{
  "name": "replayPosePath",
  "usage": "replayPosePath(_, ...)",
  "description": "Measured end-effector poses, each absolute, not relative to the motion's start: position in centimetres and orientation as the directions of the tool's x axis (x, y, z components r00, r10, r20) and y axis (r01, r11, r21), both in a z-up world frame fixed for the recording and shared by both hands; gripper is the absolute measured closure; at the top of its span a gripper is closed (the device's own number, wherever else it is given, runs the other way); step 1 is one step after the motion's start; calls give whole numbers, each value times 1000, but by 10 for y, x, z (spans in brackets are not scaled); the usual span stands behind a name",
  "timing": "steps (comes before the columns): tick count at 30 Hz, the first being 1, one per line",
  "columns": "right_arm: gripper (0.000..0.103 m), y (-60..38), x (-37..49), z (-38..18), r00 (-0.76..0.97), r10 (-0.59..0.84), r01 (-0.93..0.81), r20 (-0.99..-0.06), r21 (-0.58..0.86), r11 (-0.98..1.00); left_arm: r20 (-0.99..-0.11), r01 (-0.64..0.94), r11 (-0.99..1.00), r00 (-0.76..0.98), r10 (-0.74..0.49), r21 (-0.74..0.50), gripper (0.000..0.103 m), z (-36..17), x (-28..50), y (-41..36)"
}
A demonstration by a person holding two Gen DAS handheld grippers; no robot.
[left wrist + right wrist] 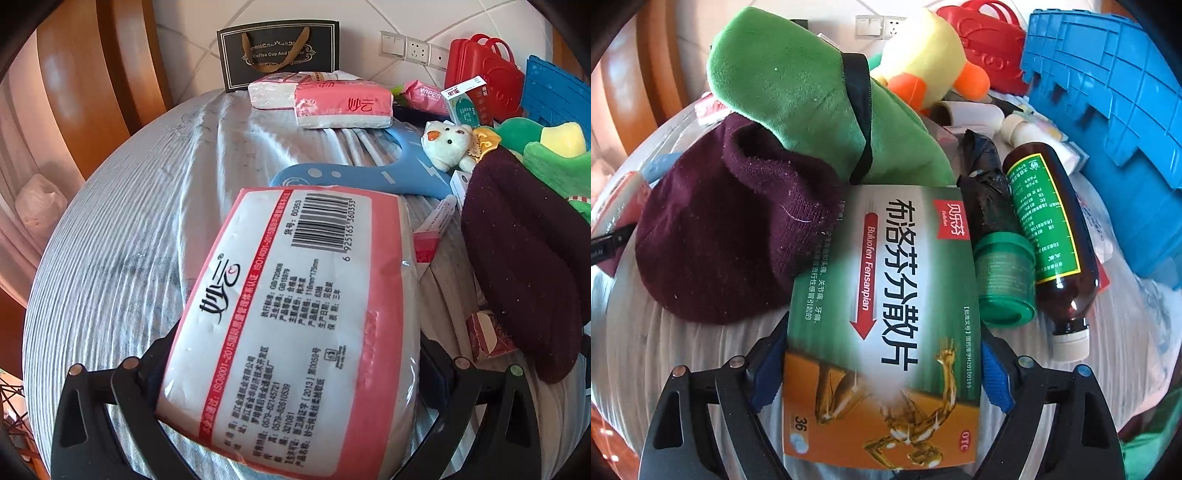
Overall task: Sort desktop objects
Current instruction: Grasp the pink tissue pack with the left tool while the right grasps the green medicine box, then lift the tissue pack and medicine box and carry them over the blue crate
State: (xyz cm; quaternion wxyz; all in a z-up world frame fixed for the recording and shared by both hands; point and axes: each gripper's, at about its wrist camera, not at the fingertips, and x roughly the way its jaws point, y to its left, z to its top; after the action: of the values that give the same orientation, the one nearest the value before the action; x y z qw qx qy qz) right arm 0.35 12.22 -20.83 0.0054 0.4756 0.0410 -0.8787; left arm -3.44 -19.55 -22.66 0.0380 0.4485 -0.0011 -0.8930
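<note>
A cloth-covered counter (122, 221) under a tiled wall, heaped with clutter. My left tongs (295, 373) pinch a tissue pack (295, 314), angled down toward two matching packs (343, 105) at the far edge, likely its pile. My right tongs (882, 373) tilt down too, clamping a medicine box (882, 332) just beside a brown bottle (1049, 225) and a green jar (1004, 277).

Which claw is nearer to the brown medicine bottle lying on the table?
Right. The right claw, with the green medicine box between its fingers, sits just left of the brown medicine bottle. The left claw holds a tissue pack; its view shows no bottle.
</note>
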Motion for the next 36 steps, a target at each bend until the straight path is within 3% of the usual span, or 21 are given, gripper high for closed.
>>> replayPosePath(8,17,127,7,-196,-565,6,34,-825,-31,-999,-797,53,-998,-602,-55,29,8,-220,-32,-195)
replayPosePath(22,17,122,38,-126,-665,-62,36,-744,51,-998,-734,66,-998,-679,-36,-12,9,-167,-4,-193)
replayPosePath(30,17,119,49,-83,-744,-72,41,-665,63,-997,-654,-13,-998,-755,47,-58,9,-103,11,-141)
replayPosePath(36,17,156,56,-31,-816,-23,-12,-577,56,-998,-592,-143,-985,-787,173,-97,9,-51,7,-60)
